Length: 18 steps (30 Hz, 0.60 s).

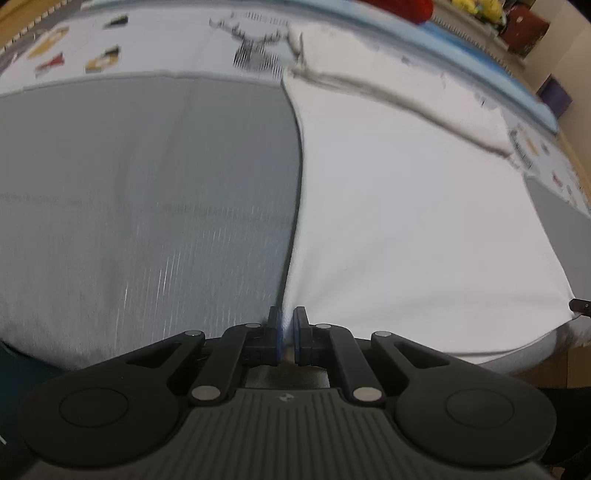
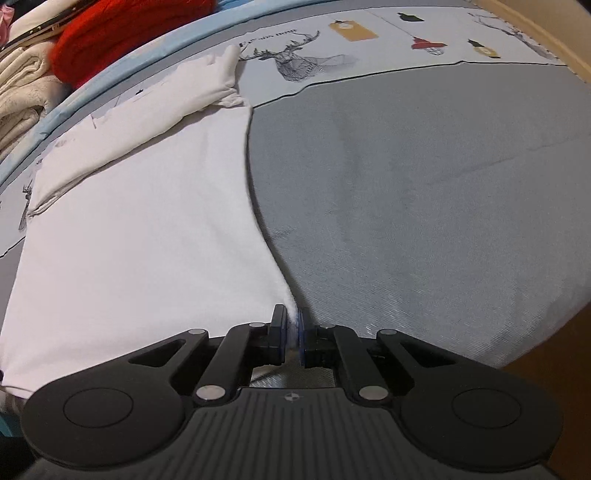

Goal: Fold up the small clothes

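Grey bedsheet (image 2: pixel 424 184) — white garment (image 2: pixel 147 240) corner pinched in right hand-held gripper (image 2: pixel 294 332).

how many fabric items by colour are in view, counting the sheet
white: 1, the white shirt pinched by the left gripper and right gripper
red: 1, the red knit
cream: 1, the cream blanket
grey printed: 1, the bed sheet
total: 4

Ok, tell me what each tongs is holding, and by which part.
Both hold the white shirt: left tongs pinch its near left corner, right tongs its near right corner.
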{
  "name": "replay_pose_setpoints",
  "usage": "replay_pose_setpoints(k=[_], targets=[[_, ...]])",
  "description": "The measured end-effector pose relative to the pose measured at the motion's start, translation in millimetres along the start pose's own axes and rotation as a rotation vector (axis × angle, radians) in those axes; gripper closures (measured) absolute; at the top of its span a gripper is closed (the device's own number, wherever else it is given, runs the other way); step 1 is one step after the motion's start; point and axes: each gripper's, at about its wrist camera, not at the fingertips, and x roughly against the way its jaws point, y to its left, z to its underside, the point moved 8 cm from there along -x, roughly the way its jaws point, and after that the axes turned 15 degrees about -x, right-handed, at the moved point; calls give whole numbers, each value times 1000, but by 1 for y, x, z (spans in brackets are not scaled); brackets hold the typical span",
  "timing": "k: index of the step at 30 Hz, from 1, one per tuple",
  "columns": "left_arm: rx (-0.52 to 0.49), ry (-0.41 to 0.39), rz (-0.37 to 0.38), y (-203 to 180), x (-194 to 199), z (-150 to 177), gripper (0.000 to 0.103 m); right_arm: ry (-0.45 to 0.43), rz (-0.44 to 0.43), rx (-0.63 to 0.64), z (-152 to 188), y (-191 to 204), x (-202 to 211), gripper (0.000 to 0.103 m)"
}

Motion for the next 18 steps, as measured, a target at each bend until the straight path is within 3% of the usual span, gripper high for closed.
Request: replay_pose_setpoints(k=[3, 6, 10, 18], targets=[[30, 31, 55, -1, -10, -1, 94, 48, 28, 15, 6, -5, -9, 97], [41, 31, 60, 0, -12, -3, 86, 46, 16, -2, 3, -5, -11, 95], [24, 60, 47, -4, -18, -2, 86, 58, 51, 9, 9, -6, -18, 80], [8, 61, 39, -4, -21, 3, 86, 74, 71, 63, 20, -2, -27, 80]])
